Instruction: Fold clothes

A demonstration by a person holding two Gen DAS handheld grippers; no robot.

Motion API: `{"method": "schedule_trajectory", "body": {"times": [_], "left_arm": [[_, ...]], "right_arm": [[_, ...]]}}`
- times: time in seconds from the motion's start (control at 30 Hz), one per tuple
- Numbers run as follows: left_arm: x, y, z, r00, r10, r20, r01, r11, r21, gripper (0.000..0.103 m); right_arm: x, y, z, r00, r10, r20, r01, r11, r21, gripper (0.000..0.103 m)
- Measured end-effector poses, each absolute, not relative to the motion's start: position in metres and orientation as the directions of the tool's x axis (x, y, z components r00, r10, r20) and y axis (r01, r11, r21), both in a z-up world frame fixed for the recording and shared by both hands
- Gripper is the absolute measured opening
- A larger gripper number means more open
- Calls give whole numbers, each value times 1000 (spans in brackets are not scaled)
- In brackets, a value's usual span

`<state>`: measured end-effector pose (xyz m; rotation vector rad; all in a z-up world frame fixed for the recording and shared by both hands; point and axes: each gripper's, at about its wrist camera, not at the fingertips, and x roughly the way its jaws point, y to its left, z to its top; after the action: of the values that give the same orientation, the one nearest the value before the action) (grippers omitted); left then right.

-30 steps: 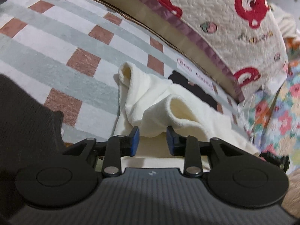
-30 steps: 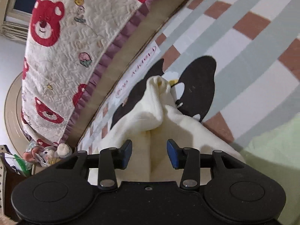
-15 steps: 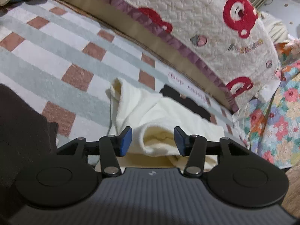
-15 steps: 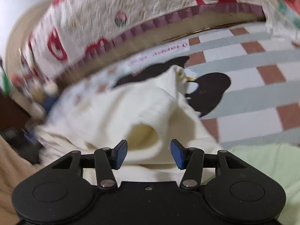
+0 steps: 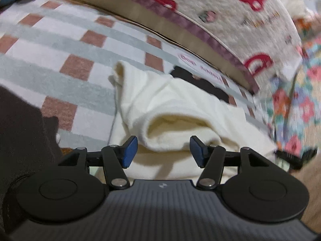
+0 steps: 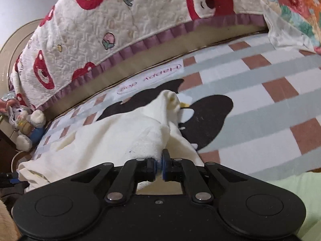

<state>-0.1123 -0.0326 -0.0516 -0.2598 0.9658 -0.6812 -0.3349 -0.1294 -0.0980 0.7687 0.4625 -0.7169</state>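
A cream fleece garment (image 5: pixel 170 108) lies rumpled on the checked blanket (image 5: pixel 76 48). In the left wrist view a rolled fold of it bulges just ahead of my left gripper (image 5: pixel 163 150), which stands open with its blue pads wide apart on either side of the fold. In the right wrist view the same cream garment (image 6: pixel 112 138) stretches leftward, one end poking up over a black dog print (image 6: pixel 208 112). My right gripper (image 6: pixel 158 165) is shut on an edge of the cream cloth, pinched between its blue pads.
A quilted bear-print cover (image 6: pixel 124 26) rises along the far side of the blanket. A dark brown garment (image 5: pixel 22 136) lies at the left, a pale green one (image 6: pixel 301 190) at the right. A plush toy (image 6: pixel 24 124) sits far left; floral fabric (image 5: pixel 295 108) hangs to the right.
My right gripper has gone from open to shut, pinching the cream garment's edge. My left gripper has opened wider around the rolled fold and drawn back a little.
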Motion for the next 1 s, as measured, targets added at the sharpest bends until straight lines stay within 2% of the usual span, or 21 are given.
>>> {"method": "schedule_trajectory", "body": {"times": [0.1,0.23,0.3,0.37,0.43,0.47,0.53,0.57,0.6,0.63,0.67,0.7,0.8,1.0], "left_arm": [[-106,-47,-56,374,-626,-685,436,770,-465,65],[-89,-45,-80,381,-585,-716,321,810,-491,69],[-83,-41,-91,359,-591,-722,256,807,-533,69],[-81,-41,-98,352,-605,-715,236,796,-557,67],[-83,-51,-100,413,-588,-696,276,809,-520,52],[-83,-59,-100,433,-567,-700,295,824,-484,50],[-82,-71,-100,450,-528,-721,305,849,-431,35],[-82,-72,-95,473,-512,-717,303,859,-413,32],[-83,-73,-90,497,-496,-712,300,868,-395,22],[-83,-73,-86,520,-479,-707,297,877,-377,17],[-83,-74,-81,543,-463,-701,293,886,-358,16],[-84,-72,-72,568,-456,-686,294,890,-348,15],[-95,-62,-36,634,-453,-627,311,891,-330,13],[-129,-42,36,737,-449,-505,350,893,-284,13]], "right_arm": [[-333,-131,-105,671,-404,-622,734,485,476,10],[-331,-138,-121,677,-402,-616,735,410,541,20],[-328,-142,-126,674,-408,-616,739,375,560,37],[-325,-146,-130,664,-415,-622,748,361,558,38],[-321,-149,-133,658,-419,-625,753,365,548,38],[-320,-150,-135,657,-421,-626,754,367,545,38],[-318,-153,-142,691,-420,-588,723,374,581,37],[-317,-154,-145,695,-421,-582,718,364,594,37],[-315,-155,-146,694,-420,-585,719,361,593,32],[-313,-157,-147,692,-419,-587,721,361,592,25],[-312,-156,-143,694,-428,-579,719,383,580,14],[-310,-155,-138,695,-437,-571,719,411,561,12],[-308,-158,-115,700,-459,-548,714,475,514,8],[-322,-166,-36,759,-457,-463,650,498,574,6]]}}
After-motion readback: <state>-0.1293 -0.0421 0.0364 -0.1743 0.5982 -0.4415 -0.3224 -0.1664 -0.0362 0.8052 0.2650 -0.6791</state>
